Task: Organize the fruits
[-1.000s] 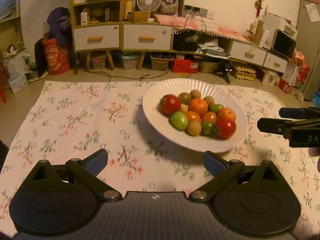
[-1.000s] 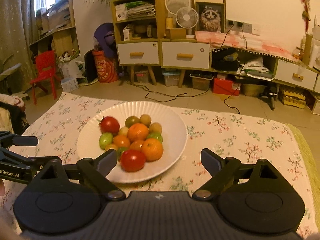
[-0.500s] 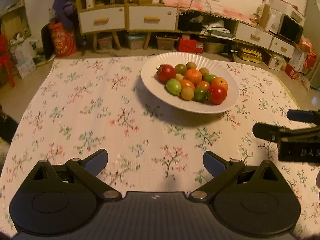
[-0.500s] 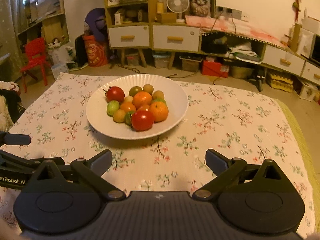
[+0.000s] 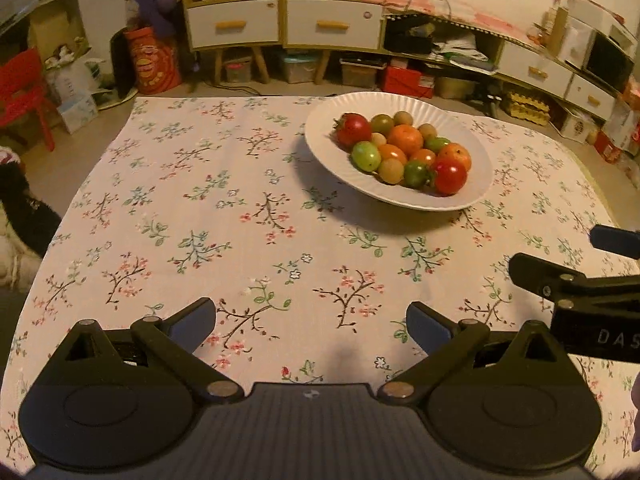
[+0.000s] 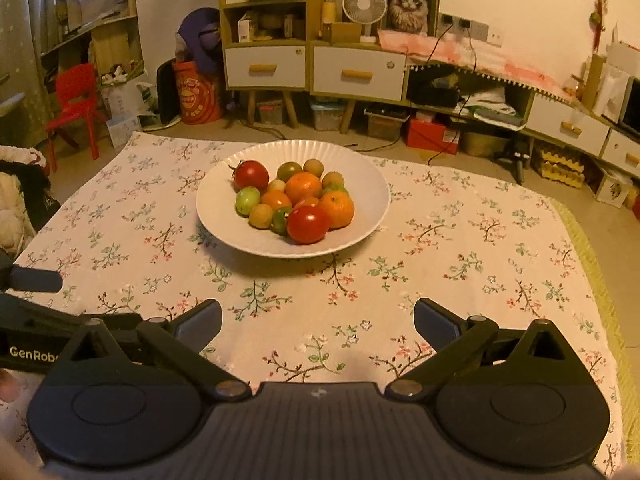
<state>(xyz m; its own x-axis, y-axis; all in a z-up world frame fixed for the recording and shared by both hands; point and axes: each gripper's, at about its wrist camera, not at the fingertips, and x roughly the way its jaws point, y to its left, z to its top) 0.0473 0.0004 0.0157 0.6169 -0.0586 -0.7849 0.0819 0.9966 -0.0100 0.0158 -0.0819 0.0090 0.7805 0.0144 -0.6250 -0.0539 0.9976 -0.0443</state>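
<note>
**Fingers wide, fruit piled on the plate**

Fingers [image 5: 192, 322] of the left gripper [image 5: 312, 320] stand spread apart with nothing between them, low over the near part of the flowered desk [image 5: 240, 208]. The right gripper [image 6: 318, 318] is likewise spread and empty. Tomatoes and oranges [image 6: 296, 200] sit heaped together in a white plate [image 6: 360, 184] toward the far side of the desk, well apart from both grippers.
</note>
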